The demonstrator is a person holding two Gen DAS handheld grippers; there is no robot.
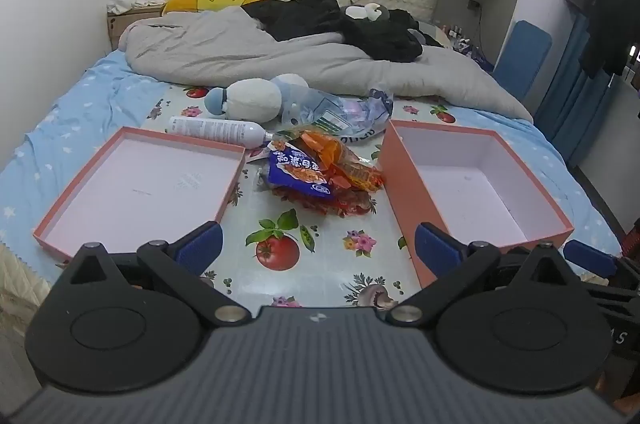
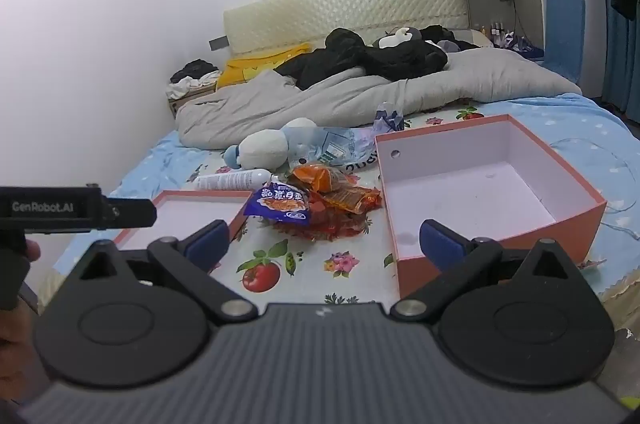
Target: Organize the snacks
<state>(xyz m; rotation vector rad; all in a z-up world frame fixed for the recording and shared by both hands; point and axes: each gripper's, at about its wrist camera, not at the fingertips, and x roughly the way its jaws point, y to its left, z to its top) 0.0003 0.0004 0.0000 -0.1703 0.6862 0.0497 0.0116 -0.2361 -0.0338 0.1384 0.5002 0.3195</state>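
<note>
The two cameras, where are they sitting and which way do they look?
Left wrist view: on the left tool, open, tipped down over the bed toward the snack pile between the shallow lid and deep box.
Right wrist view: on the right tool, open, facing the same pile; a fingertip shows at its left edge.
Both show pile, lid, box, plush toy.

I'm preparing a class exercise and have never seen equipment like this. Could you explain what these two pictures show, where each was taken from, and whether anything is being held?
A person holds two hand-held grippers, each with a camera looking along its fingers. One picture is from the left gripper, the other from the right gripper. Both are open and hold nothing. On the flowered mat lies a pile of snack packets between a shallow pink lid and a deeper pink box, both empty. Behind are a white bottle and a plush toy.
</note>
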